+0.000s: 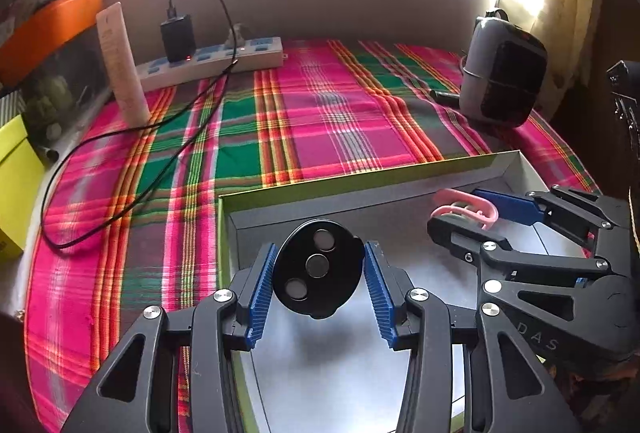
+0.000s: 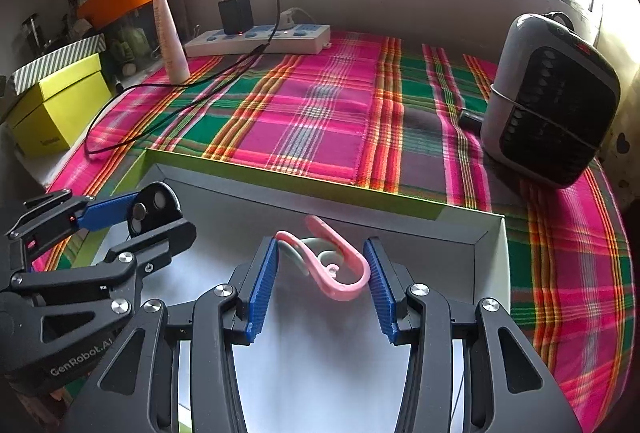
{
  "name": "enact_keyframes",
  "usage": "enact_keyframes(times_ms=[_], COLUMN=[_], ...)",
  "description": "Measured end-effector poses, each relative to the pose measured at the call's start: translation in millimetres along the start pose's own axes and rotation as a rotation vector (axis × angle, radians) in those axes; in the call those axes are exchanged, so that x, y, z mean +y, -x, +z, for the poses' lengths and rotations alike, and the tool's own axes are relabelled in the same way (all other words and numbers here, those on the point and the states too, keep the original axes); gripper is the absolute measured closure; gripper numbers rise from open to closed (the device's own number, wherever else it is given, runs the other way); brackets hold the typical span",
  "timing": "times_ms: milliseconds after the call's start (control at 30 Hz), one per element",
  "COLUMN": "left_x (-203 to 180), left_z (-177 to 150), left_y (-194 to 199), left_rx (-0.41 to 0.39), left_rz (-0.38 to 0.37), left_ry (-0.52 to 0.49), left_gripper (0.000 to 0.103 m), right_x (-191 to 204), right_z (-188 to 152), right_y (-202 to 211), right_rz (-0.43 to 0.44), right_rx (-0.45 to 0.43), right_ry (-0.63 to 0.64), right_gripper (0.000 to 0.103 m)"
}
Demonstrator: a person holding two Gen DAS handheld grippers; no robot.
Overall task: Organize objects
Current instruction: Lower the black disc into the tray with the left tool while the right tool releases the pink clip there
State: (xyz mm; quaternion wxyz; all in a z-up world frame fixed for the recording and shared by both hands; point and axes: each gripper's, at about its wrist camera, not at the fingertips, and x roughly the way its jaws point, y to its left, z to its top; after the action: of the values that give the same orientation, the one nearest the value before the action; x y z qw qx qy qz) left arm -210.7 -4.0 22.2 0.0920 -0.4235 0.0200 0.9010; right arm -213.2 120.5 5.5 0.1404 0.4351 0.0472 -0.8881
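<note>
A shallow box [image 1: 360, 179] with green outer walls and a white floor lies on the plaid cloth; it also shows in the right wrist view [image 2: 304, 189]. My left gripper [image 1: 319, 271] is shut on a black oval disc [image 1: 319, 269] with three round metal spots, held above the box floor. The disc also shows in the right wrist view [image 2: 154, 211]. My right gripper [image 2: 321, 273] is shut on a pink clip [image 2: 340, 265], held over the box's right part. The clip also shows in the left wrist view [image 1: 468, 209], with my right gripper [image 1: 486, 215] around it.
A white power strip [image 2: 260, 39] with a black charger [image 2: 236, 13] and a looping black cable [image 2: 132, 121] lies at the back left. A pale tube [image 2: 170, 41] stands beside it. A grey and black heater [image 2: 552, 101] stands at the right. A yellow box [image 2: 56, 109] sits at the left.
</note>
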Motion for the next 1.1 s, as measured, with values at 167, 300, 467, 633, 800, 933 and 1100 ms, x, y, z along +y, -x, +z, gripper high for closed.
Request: enact_keyframes(times_ms=[167, 300, 467, 633, 800, 933, 1100], left_x=[-1.0, -2.9, -3.9, -3.2, -3.0, -2.5, -2.7], left_z=[-0.1, -1.1, -1.5, -1.7, -2.3, -2.8, -3.8], left_y=[-1.4, -2.4, -2.8, -3.3, -4.0, -3.4, -0.9], left_rx=[0.002, 0.004, 0.004, 0.006, 0.013, 0.02, 0.022], left_rz=[-0.002, 0.003, 0.007, 0.002, 0.0, -0.011, -0.005], left_ry=[-0.005, -0.015, -0.019, -0.017, -0.018, -0.016, -0.013], left_gripper=[0.06, 0.06, 0.06, 0.06, 0.06, 0.06, 0.06], right_x=[0.0, 0.9, 1.7, 1.1, 0.9, 0.7, -0.1], right_z=[-0.5, -0.3, 0.0, -0.4, -0.8, -1.8, -3.3], right_y=[-2.3, -4.1, -5.8, -6.3, -6.0, -5.4, -4.2], right_rz=[-0.011, -0.016, -0.021, -0.024, -0.023, -0.019, -0.023], right_rx=[0.015, 0.027, 0.041, 0.048, 0.051, 0.05, 0.049], right_ry=[0.002, 0.008, 0.007, 0.008, 0.001, 0.001, -0.004], right_gripper=[0.057, 0.057, 0.057, 0.057, 0.057, 0.057, 0.057])
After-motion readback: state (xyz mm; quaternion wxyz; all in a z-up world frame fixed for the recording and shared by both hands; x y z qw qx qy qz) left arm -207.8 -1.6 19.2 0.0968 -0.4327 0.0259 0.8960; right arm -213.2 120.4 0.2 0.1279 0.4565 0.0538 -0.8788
